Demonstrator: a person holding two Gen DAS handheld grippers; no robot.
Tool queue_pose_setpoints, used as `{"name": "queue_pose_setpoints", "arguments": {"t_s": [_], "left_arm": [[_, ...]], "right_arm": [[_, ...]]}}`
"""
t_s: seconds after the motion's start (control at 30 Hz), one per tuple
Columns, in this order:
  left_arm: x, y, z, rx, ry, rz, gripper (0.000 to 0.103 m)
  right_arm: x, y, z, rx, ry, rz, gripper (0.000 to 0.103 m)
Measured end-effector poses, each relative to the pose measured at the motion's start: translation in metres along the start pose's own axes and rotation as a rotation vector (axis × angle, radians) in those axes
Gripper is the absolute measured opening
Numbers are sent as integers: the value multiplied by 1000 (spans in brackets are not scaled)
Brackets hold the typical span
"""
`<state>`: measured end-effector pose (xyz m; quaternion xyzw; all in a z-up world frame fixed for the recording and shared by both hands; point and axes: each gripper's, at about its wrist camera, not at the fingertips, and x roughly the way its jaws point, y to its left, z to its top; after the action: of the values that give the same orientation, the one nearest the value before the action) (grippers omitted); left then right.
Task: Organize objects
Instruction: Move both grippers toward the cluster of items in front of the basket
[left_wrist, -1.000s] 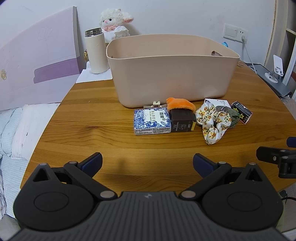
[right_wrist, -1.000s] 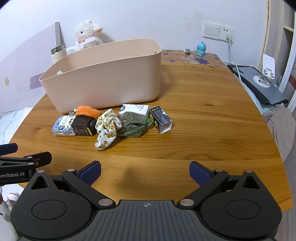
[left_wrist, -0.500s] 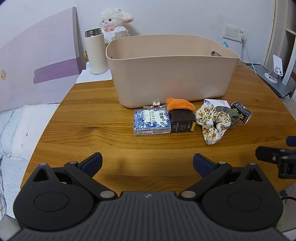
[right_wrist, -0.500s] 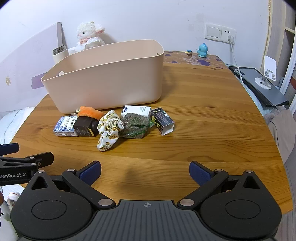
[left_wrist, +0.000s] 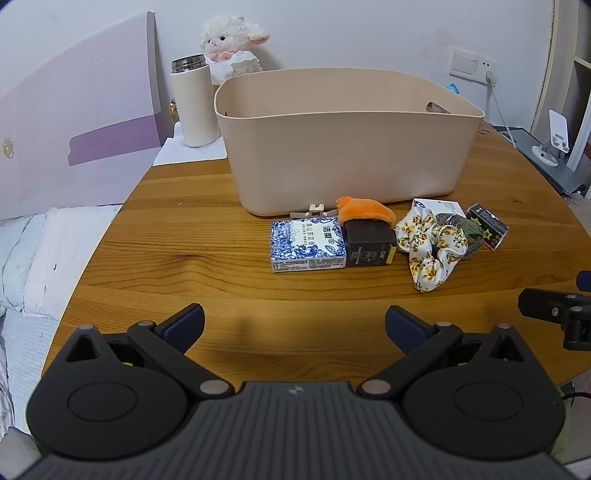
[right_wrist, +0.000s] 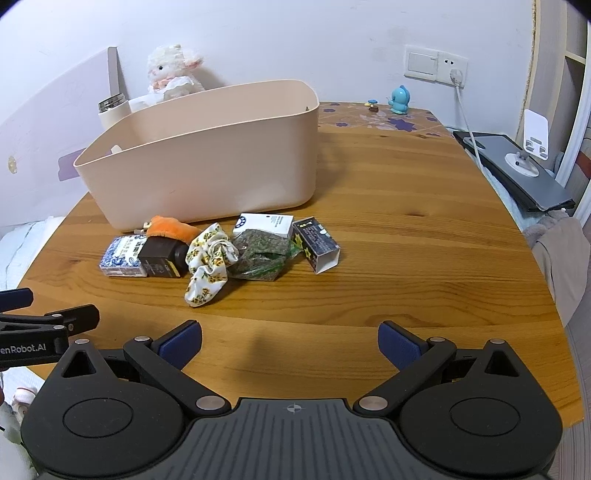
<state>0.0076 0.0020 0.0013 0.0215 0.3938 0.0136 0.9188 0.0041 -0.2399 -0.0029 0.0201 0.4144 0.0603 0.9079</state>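
A beige plastic bin (left_wrist: 347, 147) (right_wrist: 207, 162) stands on the round wooden table (left_wrist: 207, 266). In front of it lies a row of small objects: a blue-and-white box (left_wrist: 306, 243) (right_wrist: 122, 254), a dark brown box (left_wrist: 369, 243) (right_wrist: 162, 256), an orange plush piece (left_wrist: 364, 210) (right_wrist: 170, 227), a floral scrunchie (left_wrist: 430, 247) (right_wrist: 208, 262), a green packet (right_wrist: 260, 256), a white box (right_wrist: 267, 223) and a small black box (left_wrist: 487, 225) (right_wrist: 316, 243). My left gripper (left_wrist: 293, 325) and right gripper (right_wrist: 290, 341) are both open and empty, short of the objects.
A white thermos (left_wrist: 194, 101) and a plush lamb (left_wrist: 232, 44) stand behind the bin at the left. A bed (left_wrist: 33, 258) lies left of the table. A grey device with a phone stand (right_wrist: 517, 166) sits at the right, with a blue figurine (right_wrist: 399, 99) at the back.
Both grippers have drifted slightly forward toward the objects. Both stay open and empty, and nothing on the table has moved.
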Motion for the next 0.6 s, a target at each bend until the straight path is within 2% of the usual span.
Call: {"name": "queue_pose_setpoints", "arguments": {"t_s": [0.6], "left_arm": [[26, 3, 15, -2, -3, 38, 103]], "right_arm": [[27, -12, 20, -24, -10, -63, 103]]}}
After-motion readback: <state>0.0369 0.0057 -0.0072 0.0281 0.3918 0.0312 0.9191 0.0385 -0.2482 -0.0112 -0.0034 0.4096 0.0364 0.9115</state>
